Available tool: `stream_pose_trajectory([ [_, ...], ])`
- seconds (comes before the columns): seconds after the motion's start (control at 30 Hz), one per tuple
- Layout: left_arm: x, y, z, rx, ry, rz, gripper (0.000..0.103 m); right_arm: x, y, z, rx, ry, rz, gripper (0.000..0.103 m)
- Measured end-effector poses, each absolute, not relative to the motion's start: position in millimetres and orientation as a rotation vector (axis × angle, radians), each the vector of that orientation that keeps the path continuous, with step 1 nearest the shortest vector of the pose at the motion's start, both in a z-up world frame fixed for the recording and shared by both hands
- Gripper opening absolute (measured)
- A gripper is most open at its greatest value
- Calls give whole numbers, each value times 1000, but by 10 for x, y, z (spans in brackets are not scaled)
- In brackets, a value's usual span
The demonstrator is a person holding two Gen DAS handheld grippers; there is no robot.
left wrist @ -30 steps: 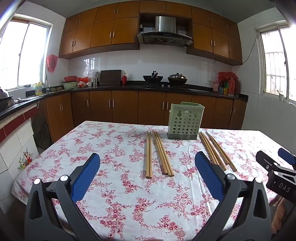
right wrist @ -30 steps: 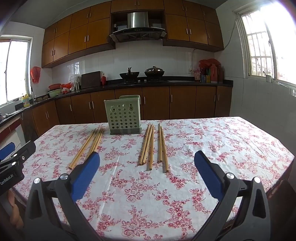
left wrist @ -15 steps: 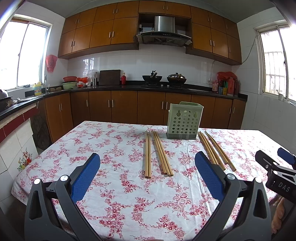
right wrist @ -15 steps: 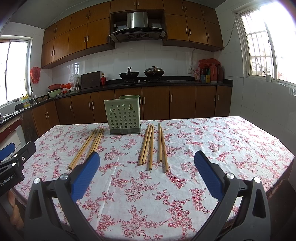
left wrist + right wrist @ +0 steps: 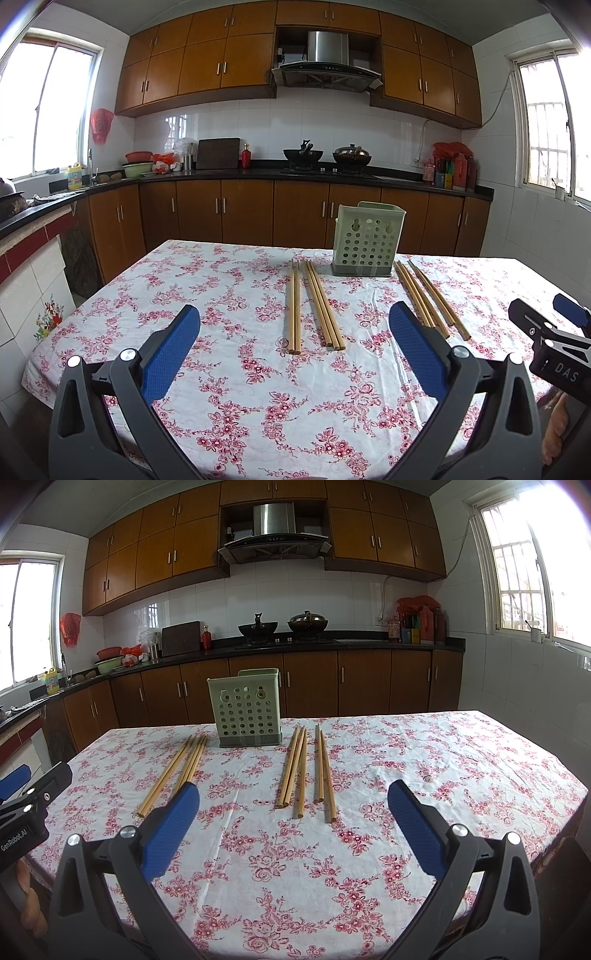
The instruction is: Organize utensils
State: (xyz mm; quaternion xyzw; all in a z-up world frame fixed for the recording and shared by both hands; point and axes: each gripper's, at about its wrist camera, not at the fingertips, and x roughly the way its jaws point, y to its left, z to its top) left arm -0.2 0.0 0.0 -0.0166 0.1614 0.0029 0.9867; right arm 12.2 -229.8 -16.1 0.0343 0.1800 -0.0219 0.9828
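Both grippers (L (image 5: 293,334), R (image 5: 293,812)) spread wide; chopsticks (image 5: 321,306) flank holder (image 5: 365,240).

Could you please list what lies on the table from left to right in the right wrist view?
Left gripper at the edge → left bunch of wooden chopsticks → pale green perforated plastic utensil holder → middle bunch of wooden chopsticks → right pair of wooden chopsticks.

**Chopsticks flank the holder**

On our desk (image 5: 221,369) the utensil holder (image 5: 367,240) stands toward the far edge. We see one chopstick group (image 5: 314,304) lying to its left, another chopstick group (image 5: 430,299) to its right, both reaching nearer us.
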Motion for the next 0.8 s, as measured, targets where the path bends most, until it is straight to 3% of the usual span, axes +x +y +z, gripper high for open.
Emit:
stream_pose_trajectory([
  [0.8, -23, 1, -16, -34, 326, 5, 101, 129, -2298, -168, 70, 364, -44, 99],
])
